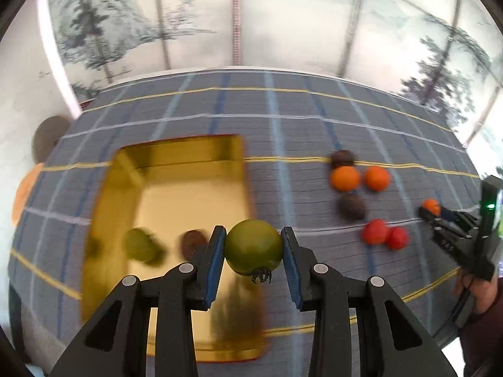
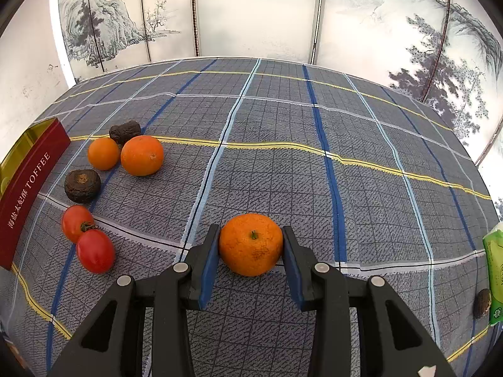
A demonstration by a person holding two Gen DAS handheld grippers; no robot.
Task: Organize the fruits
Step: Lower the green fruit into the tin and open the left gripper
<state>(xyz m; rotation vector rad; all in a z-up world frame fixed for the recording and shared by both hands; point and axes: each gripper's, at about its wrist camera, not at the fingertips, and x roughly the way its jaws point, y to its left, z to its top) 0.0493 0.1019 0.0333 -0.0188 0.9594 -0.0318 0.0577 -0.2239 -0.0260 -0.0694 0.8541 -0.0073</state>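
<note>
Plaid tablecloth (image 2: 361,163). Left gripper (image 1: 254,249) jaws clamped on green tomato (image 1: 253,246) above gold tin (image 1: 176,188). Right gripper (image 2: 251,245) jaws bracket tangerine (image 2: 250,244), both pads touching. Tin side reads "TOFFEE".

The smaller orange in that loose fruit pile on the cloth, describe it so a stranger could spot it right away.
Start at the red toffee tin on the checked tablecloth. Beside it, loose fruit lies in a cluster; at its far end, the smaller orange touches a bigger orange. It is smoother, rounder and nearer the tin.
</note>
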